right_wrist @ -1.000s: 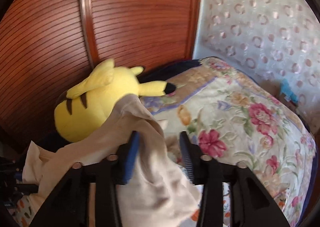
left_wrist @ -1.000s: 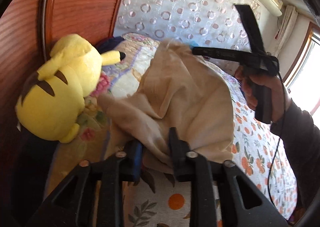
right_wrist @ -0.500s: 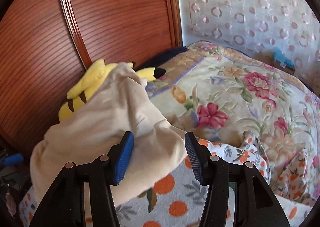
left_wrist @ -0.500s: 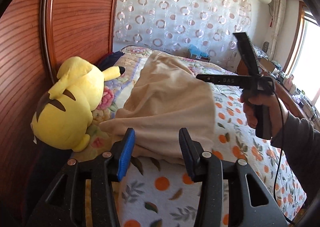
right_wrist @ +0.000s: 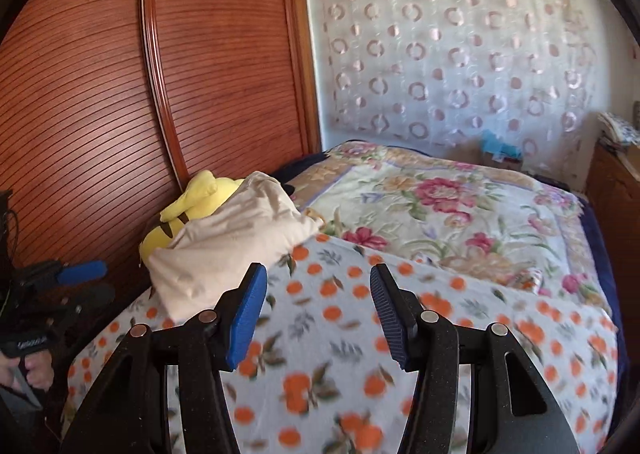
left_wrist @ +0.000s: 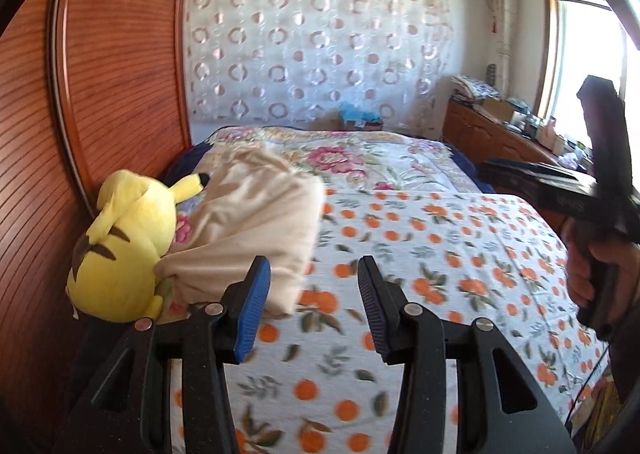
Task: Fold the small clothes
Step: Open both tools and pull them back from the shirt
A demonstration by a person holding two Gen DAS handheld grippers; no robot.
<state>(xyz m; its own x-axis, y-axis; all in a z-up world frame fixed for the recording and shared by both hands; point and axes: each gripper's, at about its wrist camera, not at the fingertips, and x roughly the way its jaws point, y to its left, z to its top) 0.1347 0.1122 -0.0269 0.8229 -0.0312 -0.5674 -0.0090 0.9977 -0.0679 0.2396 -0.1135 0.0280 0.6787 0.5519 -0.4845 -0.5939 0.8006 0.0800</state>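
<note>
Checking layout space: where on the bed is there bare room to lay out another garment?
The orange-print sheet lies open right of the beige cloth, up to the floral quilt. The headboard side is crowded: the cloth leans against the yellow plush.

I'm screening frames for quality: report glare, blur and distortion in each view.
Left wrist view: the window is blown out white, the right gripper is motion-smeared, and the wooden headboard bows from fisheye distortion. Right wrist view: light is even, the orange-print sheet is softly blurred, and the beige garment stays fairly sharp.
</note>
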